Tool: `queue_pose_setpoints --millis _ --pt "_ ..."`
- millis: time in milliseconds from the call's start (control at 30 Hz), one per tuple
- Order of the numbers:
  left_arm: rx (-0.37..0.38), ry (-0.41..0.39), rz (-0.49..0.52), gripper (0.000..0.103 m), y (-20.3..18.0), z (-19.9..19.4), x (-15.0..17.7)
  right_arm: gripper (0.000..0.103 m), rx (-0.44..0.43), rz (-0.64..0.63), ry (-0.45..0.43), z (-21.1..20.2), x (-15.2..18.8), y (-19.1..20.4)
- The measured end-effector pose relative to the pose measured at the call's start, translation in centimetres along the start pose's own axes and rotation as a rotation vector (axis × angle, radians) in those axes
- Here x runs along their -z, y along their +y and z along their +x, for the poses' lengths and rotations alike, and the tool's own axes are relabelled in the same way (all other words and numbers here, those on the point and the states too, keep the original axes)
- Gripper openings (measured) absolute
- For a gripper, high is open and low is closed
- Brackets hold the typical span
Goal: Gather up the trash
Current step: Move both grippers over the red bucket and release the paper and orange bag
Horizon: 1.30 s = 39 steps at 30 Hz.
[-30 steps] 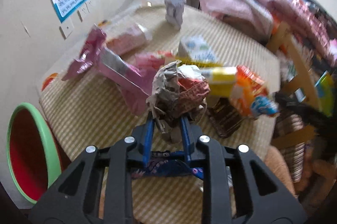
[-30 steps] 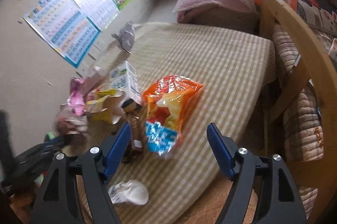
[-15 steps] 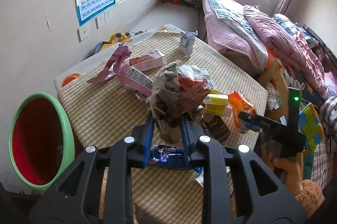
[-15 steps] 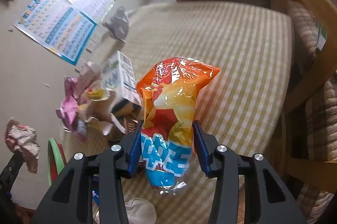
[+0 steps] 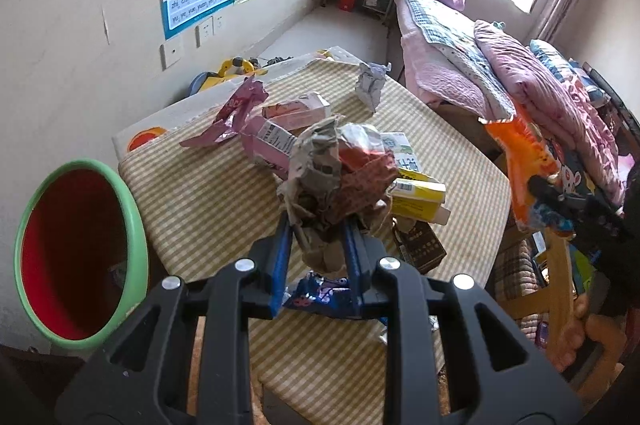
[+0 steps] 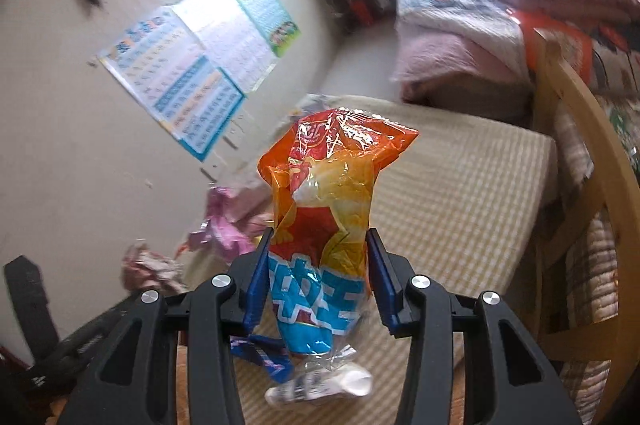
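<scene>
The left gripper [image 5: 316, 245] has its fingers clamped on a crumpled wad of paper and wrappers [image 5: 338, 171], held above the checked surface [image 5: 208, 197], while the right gripper [image 6: 318, 265] has just closed its fingers onto an orange and blue snack bag [image 6: 328, 221], which they now pinch at its lower half, clear of the surface. A green-rimmed red bin [image 5: 80, 261] stands open at the near left, just beside the surface's edge. To do this well, keep both grips firm, carry each load fully over the bin's mouth before letting go, and release one hand at a time, since the light bag could drift aside.
</scene>
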<state>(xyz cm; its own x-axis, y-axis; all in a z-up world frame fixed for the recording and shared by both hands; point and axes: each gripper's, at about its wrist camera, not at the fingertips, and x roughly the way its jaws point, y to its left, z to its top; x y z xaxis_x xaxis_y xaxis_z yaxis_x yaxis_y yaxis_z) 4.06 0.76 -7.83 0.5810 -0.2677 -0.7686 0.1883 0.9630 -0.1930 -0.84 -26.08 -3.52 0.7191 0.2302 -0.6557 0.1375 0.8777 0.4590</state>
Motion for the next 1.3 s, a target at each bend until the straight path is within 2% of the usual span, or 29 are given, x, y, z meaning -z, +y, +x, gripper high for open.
queue_pose_setpoints --millis 300,700,1300 --pt "-0.019 -0.04 -0.018 0.025 1.5 -1.2 0.2 0.043 -0.049 -0.082 0.023 0.4 0.6 4.8" --pt "-0.054 -0.08 -0.084 0.025 5.3 -2.4 0.0 0.043 -0.093 -0.161 0.056 1.5 1.5 9.1" --pt "-0.143 -0.112 -0.267 0.025 14.7 -4.4 1.4 0.044 -0.155 -0.331 0.181 5.6 4.8 17.8"
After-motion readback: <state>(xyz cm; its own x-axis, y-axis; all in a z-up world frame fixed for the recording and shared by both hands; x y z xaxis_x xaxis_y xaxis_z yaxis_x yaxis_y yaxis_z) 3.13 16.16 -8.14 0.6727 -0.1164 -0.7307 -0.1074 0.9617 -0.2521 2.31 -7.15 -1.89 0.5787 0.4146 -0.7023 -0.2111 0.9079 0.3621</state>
